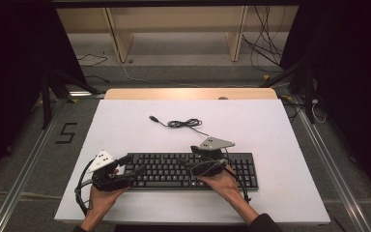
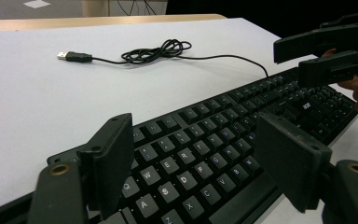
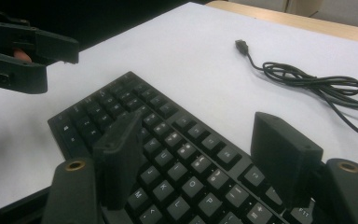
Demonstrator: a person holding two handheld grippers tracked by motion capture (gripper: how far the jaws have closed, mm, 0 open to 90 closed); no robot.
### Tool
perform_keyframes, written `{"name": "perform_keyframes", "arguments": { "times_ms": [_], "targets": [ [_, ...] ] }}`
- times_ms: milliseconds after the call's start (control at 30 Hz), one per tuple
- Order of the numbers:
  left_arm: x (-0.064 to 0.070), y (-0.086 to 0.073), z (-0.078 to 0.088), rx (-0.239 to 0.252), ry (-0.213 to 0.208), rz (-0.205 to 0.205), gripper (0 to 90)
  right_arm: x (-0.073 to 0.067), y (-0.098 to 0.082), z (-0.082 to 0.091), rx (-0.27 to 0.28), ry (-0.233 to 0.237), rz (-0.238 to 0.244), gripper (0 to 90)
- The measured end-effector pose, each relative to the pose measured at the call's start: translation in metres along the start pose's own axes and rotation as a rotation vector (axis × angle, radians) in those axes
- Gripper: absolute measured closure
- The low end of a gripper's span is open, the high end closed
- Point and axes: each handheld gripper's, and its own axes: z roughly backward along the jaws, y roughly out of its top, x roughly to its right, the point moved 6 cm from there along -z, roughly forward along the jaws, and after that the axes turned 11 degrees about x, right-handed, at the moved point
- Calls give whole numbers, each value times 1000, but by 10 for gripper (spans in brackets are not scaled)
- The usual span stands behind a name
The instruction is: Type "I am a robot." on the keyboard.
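Near the front edge of the bench (image 1: 280, 145): keyboard (image 1: 193, 170), long axis left-right, below left gripper (image 1: 134, 170) and right gripper (image 1: 186, 163), both with fingers apart, empty.

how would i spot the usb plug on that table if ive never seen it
Start at the white table top and find the black keyboard near its front edge. From the keyboard's back edge a thin black cable runs away into a loose coil. Past the coil lies the USB plug: black body, silver metal tip.
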Motion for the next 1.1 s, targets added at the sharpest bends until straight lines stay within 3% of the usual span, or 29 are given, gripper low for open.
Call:
{"name": "perform_keyframes", "arguments": {
  "times_ms": [300,533,833,1000,1100],
  "targets": [
    [10,-3,-6,-23,-39,-27,390,-2,1,14,22,3,-2,317],
    [22,-9,-18,-75,-71,-70,539,-1,-3,31,33,-3,-7,315],
    [27,-16,-31,-137,-89,-100,779,1,-9,41,28,-9,-13,310],
    [32,-24,-42,-191,-113,-126,876,1,-10,44,34,-10,-14,302],
    [35,-27,-48,-213,-123,-133,890,-1,-9,46,44,-8,-15,289]
  ]
}}
